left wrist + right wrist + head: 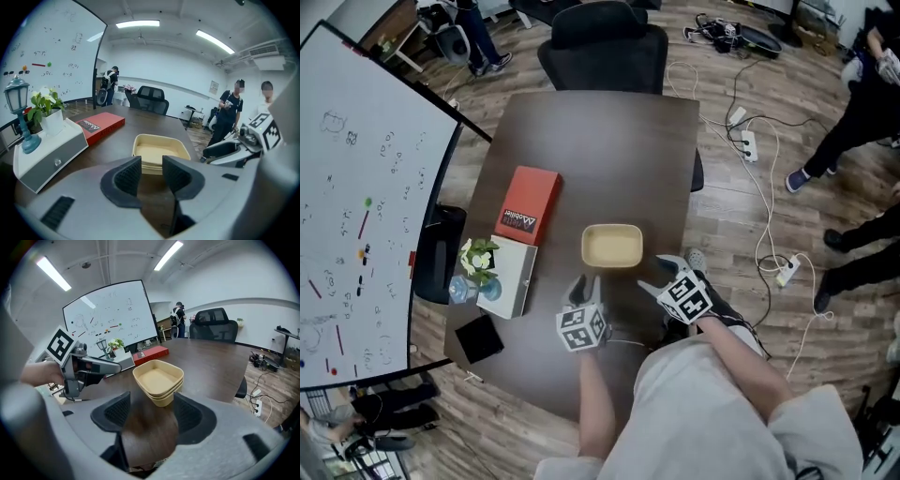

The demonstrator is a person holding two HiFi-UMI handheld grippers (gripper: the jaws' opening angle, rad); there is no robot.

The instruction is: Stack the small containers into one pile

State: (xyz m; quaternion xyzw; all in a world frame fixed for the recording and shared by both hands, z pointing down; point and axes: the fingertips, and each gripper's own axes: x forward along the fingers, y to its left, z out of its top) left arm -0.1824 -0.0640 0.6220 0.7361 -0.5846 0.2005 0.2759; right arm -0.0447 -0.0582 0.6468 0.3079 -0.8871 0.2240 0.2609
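Observation:
A pile of cream rectangular containers (612, 246) (161, 151) (159, 380) stands nested on the dark brown table (600, 141), near its front middle. My left gripper (584, 289) (151, 175) hovers just short of the pile on its near left side, jaws open with nothing between them. My right gripper (664, 273) (152, 412) sits at the pile's near right corner, also open and empty. Neither gripper touches the containers.
A red book (528, 204) lies left of the pile, and a white box with a plant and a small lamp (494, 272) sits beside it. A black square (478, 338) lies near the front left corner. A whiteboard (356, 187) stands left; a black chair (605, 42) is at the far end.

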